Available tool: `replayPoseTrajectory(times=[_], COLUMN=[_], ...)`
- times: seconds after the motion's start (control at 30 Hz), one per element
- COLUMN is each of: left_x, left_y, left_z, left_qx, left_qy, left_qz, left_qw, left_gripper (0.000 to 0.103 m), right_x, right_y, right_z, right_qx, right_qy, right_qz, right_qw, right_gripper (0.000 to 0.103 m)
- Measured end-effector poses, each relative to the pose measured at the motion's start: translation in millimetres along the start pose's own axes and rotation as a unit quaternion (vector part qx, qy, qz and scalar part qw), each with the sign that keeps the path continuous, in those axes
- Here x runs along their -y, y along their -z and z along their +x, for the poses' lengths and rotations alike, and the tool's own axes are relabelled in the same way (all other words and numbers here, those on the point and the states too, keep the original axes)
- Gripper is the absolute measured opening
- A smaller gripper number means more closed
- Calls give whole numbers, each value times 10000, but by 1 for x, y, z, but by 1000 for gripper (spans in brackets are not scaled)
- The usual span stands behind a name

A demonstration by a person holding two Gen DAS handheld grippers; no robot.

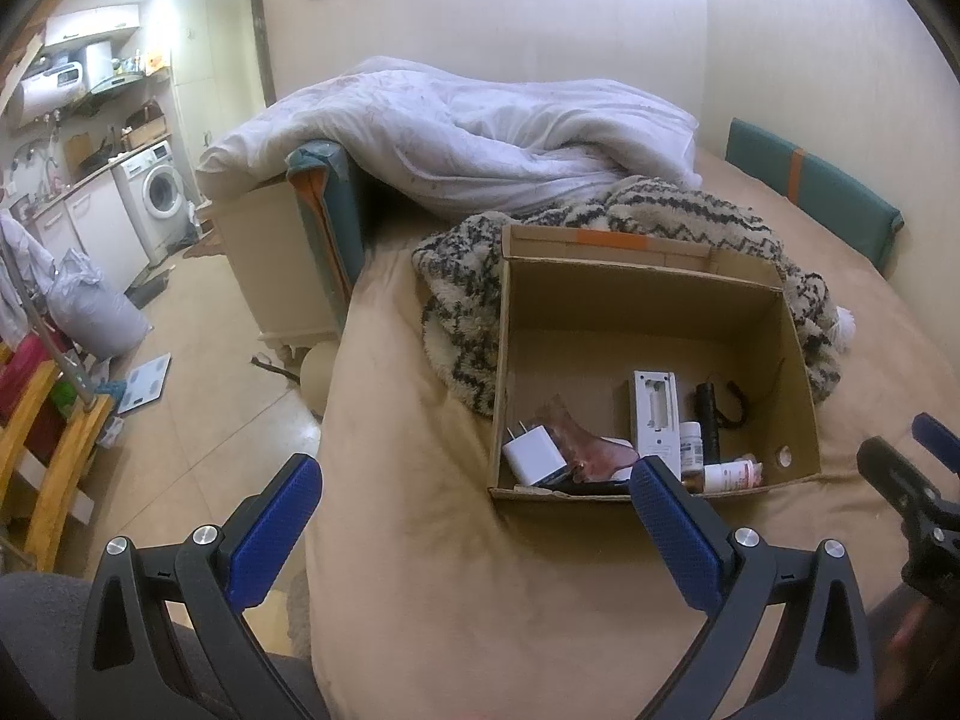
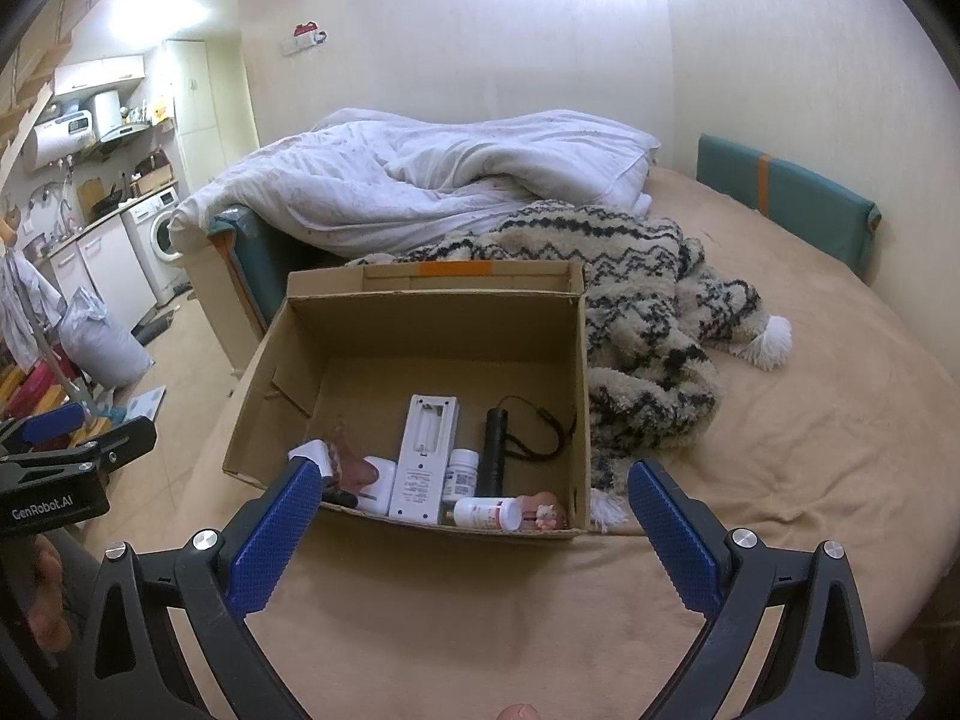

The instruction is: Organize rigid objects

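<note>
We find the cardboard box (image 2: 420,324) on the bed (image 2: 810,420), a blanket (image 2: 636,312) right of and behind it, and the remote (image 2: 423,456), flashlight (image 2: 493,450) and bottles (image 2: 486,512) along its near wall.

Cardboard box (image 2: 312,354) far half bare, items crowd near wall, patterned blanket (image 2: 648,324) against right side

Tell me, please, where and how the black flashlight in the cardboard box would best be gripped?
Probably from above, closing across the middle of the black flashlight. It lies flat on the floor of the cardboard box, its long sides exposed; the white bottle crowds one side low down, and the strap loops off the far end. The right gripper, open, is nearer.
</note>
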State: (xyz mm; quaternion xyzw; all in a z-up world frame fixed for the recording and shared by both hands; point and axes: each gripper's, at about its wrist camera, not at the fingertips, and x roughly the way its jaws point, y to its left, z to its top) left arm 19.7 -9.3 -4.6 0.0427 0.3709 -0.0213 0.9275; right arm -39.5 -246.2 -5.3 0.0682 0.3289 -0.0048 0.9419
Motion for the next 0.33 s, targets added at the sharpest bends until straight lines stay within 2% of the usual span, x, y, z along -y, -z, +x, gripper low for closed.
replayPoseTrajectory(times=[0.33], left_x=[0], left_y=[0], left_z=[3], left_qx=[-52], left_qy=[-26], left_qz=[41], left_qw=[10000], left_gripper=[103], right_x=[0], right_y=[-1], right_z=[1], right_qx=[-12], right_qy=[-52], right_qz=[17], right_qw=[10000], right_gripper=[103])
